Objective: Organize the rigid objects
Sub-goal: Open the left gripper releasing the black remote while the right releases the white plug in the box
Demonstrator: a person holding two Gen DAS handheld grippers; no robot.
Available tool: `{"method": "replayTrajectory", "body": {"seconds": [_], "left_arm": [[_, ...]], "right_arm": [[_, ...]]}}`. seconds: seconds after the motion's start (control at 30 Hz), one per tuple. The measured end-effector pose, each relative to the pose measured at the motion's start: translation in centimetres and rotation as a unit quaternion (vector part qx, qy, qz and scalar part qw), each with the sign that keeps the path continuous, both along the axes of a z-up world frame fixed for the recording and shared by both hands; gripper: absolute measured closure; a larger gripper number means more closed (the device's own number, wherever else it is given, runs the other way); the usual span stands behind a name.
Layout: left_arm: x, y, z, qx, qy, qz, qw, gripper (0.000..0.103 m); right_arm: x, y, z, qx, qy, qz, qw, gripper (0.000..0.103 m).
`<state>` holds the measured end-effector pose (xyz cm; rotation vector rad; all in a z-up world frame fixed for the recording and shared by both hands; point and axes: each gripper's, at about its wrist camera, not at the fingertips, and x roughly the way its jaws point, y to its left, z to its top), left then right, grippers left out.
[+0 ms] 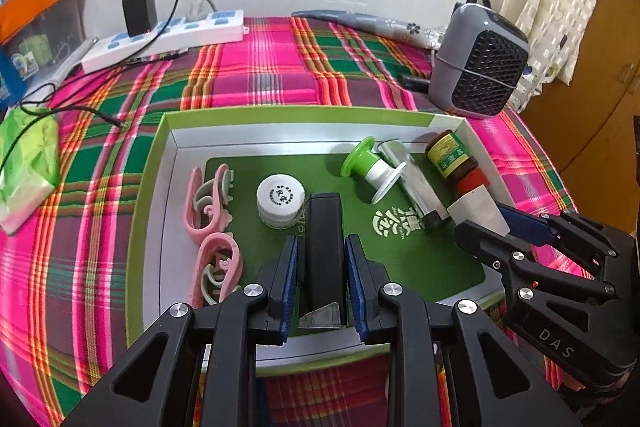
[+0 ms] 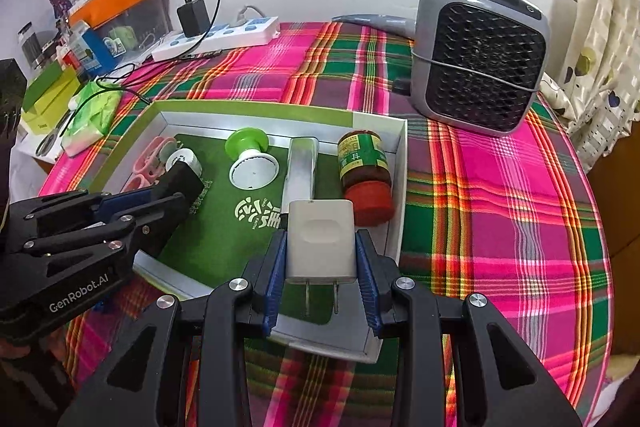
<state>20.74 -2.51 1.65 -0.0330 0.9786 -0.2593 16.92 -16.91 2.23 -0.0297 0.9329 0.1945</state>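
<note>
A shallow green-rimmed box lies on the plaid cloth. My left gripper is shut on a black stapler over the box's green floor; it also shows in the right wrist view. My right gripper is shut on a white plug charger, prongs toward the camera, over the box's near right part; the charger shows in the left wrist view. Inside lie pink clips, a white cap, a green-and-white spool, a silver tube and a red-capped jar.
A grey fan heater stands behind the box at right. A white power strip with a black adapter lies at the back left. A green tissue pack lies left of the box. Clutter and boxes sit at far left.
</note>
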Motion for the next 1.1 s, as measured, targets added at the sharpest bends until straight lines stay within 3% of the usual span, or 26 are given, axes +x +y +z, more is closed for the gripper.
{"method": "replayTrajectory", "body": {"seconds": [0.8, 0.97, 1.1], "left_arm": [[0.39, -0.21, -0.45, 0.002, 0.005, 0.0, 1.0, 0.079], [0.31, -0.06, -0.36, -0.002, 0.006, 0.004, 1.0, 0.07], [0.3, 0.11, -0.33, -0.001, 0.006, 0.008, 0.9999, 0.069]], "right_arm": [[0.14, 0.23, -0.37, -0.01, -0.009, 0.004, 1.0, 0.068], [0.07, 0.21, -0.32, -0.007, -0.009, 0.004, 1.0, 0.068], [-0.01, 0.29, -0.34, -0.005, -0.009, 0.006, 1.0, 0.068]]}}
